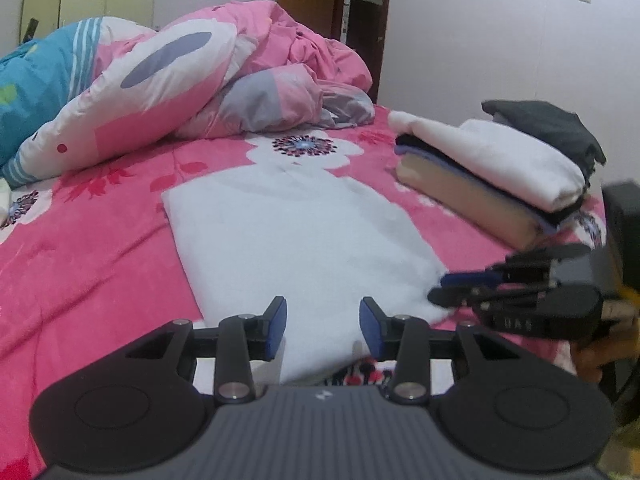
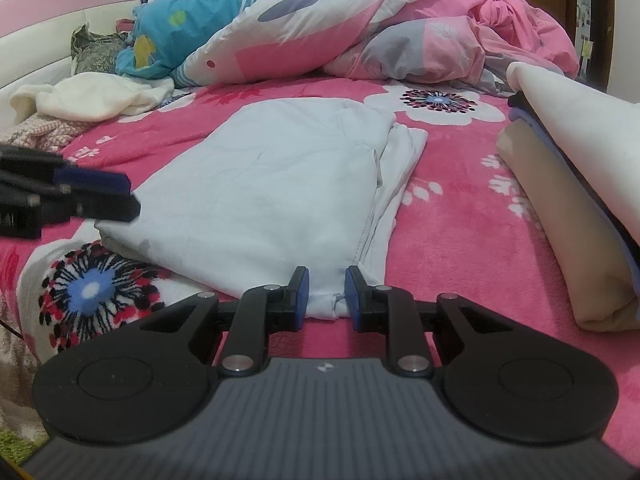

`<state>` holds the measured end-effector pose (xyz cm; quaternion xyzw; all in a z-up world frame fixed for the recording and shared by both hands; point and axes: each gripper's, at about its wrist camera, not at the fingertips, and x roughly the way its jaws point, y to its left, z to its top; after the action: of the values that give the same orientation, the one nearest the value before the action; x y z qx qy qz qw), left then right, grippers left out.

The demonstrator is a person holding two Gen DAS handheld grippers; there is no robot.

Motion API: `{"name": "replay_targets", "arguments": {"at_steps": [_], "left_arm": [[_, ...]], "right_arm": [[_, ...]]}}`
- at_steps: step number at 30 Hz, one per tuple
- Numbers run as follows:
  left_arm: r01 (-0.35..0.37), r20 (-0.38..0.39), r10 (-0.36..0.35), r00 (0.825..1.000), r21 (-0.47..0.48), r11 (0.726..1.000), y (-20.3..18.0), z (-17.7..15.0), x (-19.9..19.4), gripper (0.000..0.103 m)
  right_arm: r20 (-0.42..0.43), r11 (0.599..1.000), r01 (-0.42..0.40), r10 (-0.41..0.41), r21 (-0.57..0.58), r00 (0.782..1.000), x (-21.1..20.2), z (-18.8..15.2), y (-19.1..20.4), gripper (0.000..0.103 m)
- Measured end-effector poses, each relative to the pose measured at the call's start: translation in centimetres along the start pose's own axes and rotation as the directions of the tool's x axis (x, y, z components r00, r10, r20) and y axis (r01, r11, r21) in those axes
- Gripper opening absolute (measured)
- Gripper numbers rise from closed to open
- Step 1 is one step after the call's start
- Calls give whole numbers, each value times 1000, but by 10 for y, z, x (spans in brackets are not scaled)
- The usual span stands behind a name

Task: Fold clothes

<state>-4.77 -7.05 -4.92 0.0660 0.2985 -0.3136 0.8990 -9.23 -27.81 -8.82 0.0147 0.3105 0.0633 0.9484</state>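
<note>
1. White garment point(image 2: 280, 184) lies folded flat on the pink floral bed point(image 2: 460, 208), its near corner grasped between the right gripper point(image 2: 325, 294) jaws.
2. Left gripper point(image 1: 323, 326) hovers above its near edge, jaws released.
3. Folded stack point(image 1: 492, 176) sits farther right.

I count one white garment point(image 2: 280, 184) laid flat, one folded stack point(image 1: 492, 176), two tools point(image 2: 325, 294), one bed point(image 2: 460, 216).

The white garment point(image 1: 304, 240) on the pink bedspread point(image 1: 100, 248) is viewed low and close from both wrists, each neighbouring gripper being caught sidelong.
</note>
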Motion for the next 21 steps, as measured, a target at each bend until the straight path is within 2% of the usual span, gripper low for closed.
{"name": "replay_targets", "arguments": {"at_steps": [4, 11, 21], "left_arm": [[-47, -22, 48, 999, 19, 999, 2, 10, 11, 42], [-99, -125, 100, 987, 11, 995, 5, 4, 40, 40], [-113, -149, 110, 983, -13, 993, 7, 2, 46, 40]], "right_arm": [[-3, 1000, -1, 1, 4, 1000, 0, 1, -1, 19], [-8, 1000, -6, 6, 12, 1000, 2, 1, -3, 19], [-61, 1000, 7, -9, -19, 998, 0, 14, 1, 20]]}}
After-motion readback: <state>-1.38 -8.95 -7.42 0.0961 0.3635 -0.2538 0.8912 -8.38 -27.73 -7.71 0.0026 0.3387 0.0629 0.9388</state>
